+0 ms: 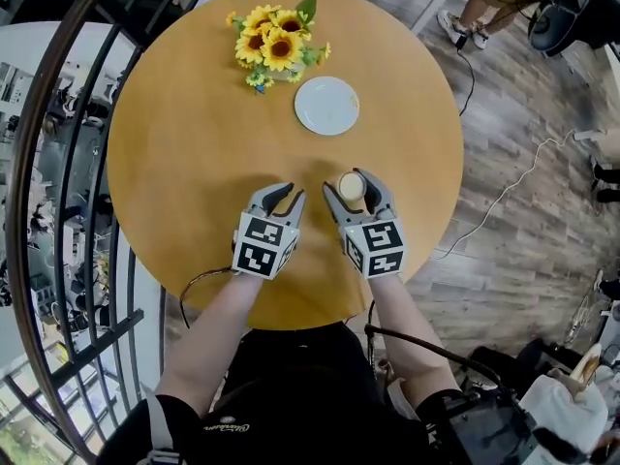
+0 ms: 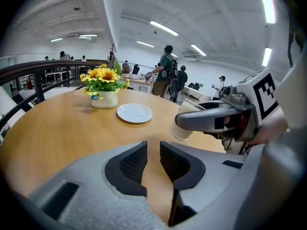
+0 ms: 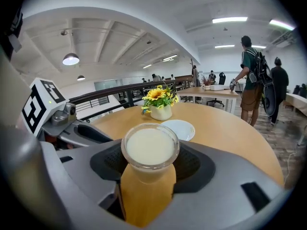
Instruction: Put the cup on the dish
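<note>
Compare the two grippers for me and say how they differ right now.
The right gripper is shut on the cup, which holds something pale and creamy; the left gripper holds nothing. The right gripper's jaws stand as far apart as the cup is wide; the left gripper's jaws leave only a narrow gap. Both are over the near side of the round table, pointing toward the dish.
</note>
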Demonstrator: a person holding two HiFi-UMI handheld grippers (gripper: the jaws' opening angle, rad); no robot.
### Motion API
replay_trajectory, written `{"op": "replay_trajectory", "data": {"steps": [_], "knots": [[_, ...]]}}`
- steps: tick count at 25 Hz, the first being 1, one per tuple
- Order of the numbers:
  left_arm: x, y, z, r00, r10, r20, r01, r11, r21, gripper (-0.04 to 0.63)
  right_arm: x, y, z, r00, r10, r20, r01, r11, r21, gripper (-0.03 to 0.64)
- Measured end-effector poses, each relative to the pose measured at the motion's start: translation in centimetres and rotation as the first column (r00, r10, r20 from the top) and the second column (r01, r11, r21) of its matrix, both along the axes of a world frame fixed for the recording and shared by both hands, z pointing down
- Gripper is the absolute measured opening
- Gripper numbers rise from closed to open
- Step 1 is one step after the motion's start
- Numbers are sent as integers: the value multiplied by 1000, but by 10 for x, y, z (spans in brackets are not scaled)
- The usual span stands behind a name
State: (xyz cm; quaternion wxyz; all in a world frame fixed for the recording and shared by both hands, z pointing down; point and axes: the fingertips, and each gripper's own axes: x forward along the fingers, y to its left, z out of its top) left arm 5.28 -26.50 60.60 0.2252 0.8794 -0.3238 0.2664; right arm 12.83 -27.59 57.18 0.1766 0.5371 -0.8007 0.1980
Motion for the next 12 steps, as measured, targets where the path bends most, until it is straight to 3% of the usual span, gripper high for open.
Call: {"op": "replay_trajectory", "data": {"steps": [7,12], "knots": [[2,-14,3,1000,-28,-9,28,1000,-8,84,11,-89,-10,998,-11,-54,16,997,77,259],[-4,-19,5,999,-44,1,44,999,-17,84,8,-148,-3,994,-33,-107,41,996,76,259]]}}
